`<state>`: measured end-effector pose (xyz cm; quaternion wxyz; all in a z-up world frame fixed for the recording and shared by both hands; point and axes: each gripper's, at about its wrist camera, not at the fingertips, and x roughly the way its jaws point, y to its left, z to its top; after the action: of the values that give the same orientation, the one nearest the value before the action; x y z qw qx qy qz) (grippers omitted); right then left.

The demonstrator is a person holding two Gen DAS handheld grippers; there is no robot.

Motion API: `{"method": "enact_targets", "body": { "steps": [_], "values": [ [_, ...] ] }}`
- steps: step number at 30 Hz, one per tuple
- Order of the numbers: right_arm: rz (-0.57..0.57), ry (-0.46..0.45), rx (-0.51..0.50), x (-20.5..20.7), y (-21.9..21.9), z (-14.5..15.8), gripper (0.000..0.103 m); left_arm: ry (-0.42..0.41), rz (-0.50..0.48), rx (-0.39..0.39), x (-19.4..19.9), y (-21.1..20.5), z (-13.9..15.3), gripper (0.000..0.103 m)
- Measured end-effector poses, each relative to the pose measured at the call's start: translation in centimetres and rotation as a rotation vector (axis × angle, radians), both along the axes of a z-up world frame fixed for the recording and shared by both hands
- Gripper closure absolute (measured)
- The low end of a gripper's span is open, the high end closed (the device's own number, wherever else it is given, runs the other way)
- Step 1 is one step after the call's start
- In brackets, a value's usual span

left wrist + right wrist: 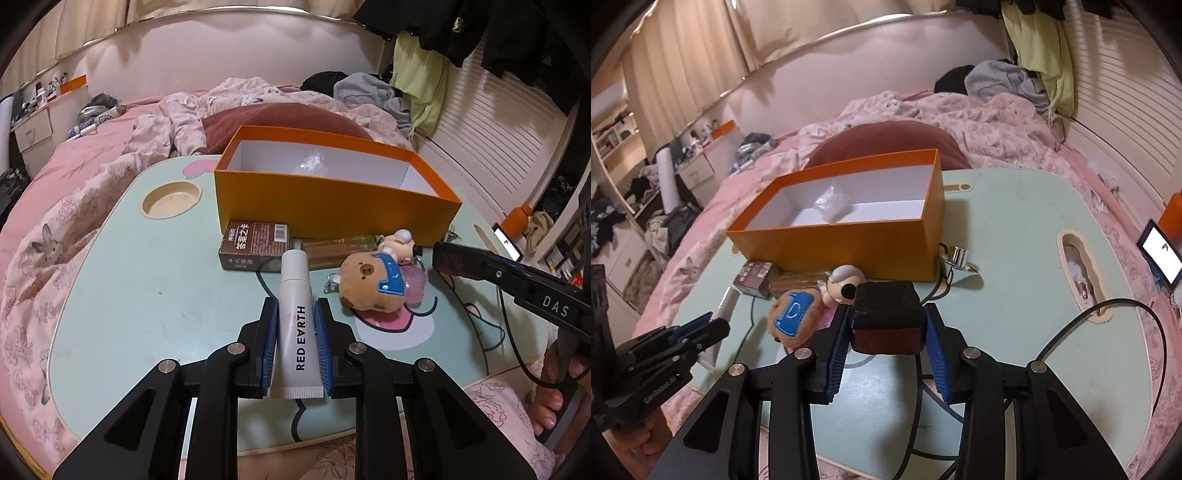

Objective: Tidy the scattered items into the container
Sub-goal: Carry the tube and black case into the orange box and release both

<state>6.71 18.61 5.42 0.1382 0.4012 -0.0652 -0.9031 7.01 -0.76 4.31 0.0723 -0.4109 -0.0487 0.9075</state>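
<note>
My left gripper (295, 306) is shut on a white tube (295, 332) printed RED EARTH, which lies lengthwise between the blue pads, low over the mint table (147, 277). My right gripper (886, 317) is shut on a dark block (886, 314) with a black top and a red-brown side, held just above the table. The open orange box (332, 206) stands behind both, with only a bit of clear plastic wrap (831, 201) in it. In front of the box lie a brown card box (255, 243), an amber bottle (332, 249), a bear plush (373, 284) and a small doll (400, 240).
A metal clip (958, 254) lies at the box's near right corner. A black cable (1108, 306) runs over the table's right side past a slot. A round cup hole (171, 199) is at the left. The table sits on a pink bed; a lit phone (1161, 258) lies at the right.
</note>
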Motion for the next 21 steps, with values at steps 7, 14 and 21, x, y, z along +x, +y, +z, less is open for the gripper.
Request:
{"method": "enact_targets", "body": {
  "steps": [7, 14, 21],
  "values": [
    [-0.003, 0.010, -0.014, 0.0, 0.2, 0.3, 0.065, 0.028, -0.006, 0.008, 0.4, 0.0, 1.2, 0.081],
    [0.008, 0.036, -0.036, 0.0, 0.2, 1.5, 0.065, 0.045, -0.013, 0.019, -0.1, -0.2, 2.3, 0.081],
    [0.031, 0.136, -0.018, -1.9, -0.5, 4.8, 0.065, 0.085, -0.037, 0.002, -2.7, 0.0, 4.9, 0.081]
  ]
}}
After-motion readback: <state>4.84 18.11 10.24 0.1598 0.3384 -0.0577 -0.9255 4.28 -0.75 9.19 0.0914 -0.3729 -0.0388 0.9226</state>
